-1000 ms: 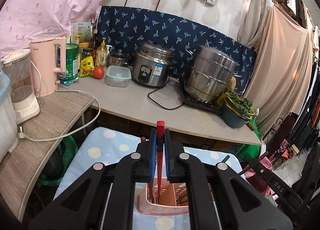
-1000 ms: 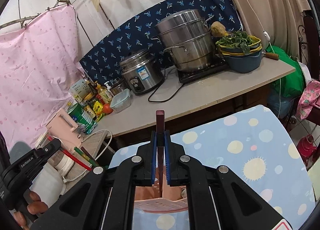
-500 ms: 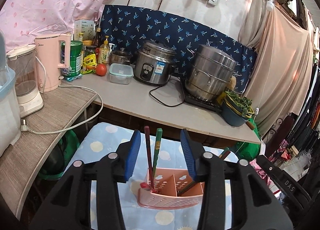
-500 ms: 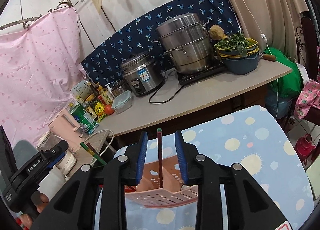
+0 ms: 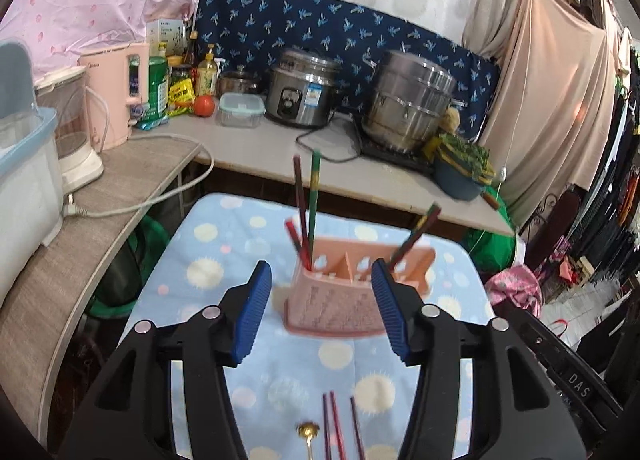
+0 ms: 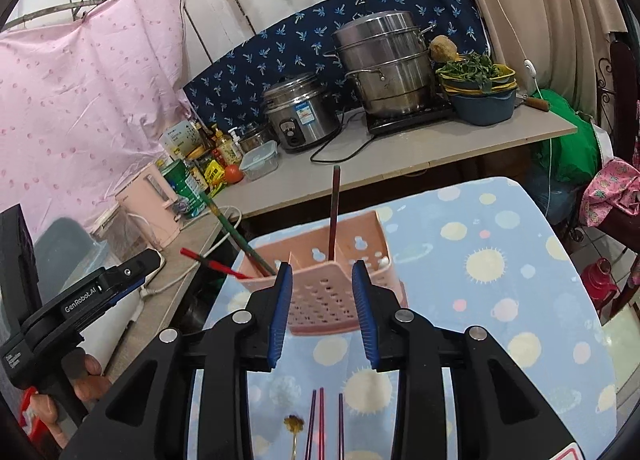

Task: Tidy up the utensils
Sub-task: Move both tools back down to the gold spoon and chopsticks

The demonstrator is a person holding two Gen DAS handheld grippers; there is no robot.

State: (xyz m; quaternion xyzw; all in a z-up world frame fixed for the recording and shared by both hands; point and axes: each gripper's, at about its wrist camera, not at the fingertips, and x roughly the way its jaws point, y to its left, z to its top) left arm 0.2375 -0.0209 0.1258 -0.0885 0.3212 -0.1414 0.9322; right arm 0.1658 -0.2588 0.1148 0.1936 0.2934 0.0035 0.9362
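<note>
Both jaws just opened, empty (chopsticks (image 5: 306,204) stand in the pink holder (image 5: 352,296)).

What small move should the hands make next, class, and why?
Probably lower one pair of tongs, say the right tongs, onto a loose dark red chopstick lying on the blue dotted cloth. Both tongs, whose jaws have just been opening, hold nothing, and the pink perforated plastic holder already has chopsticks standing in it.
</note>
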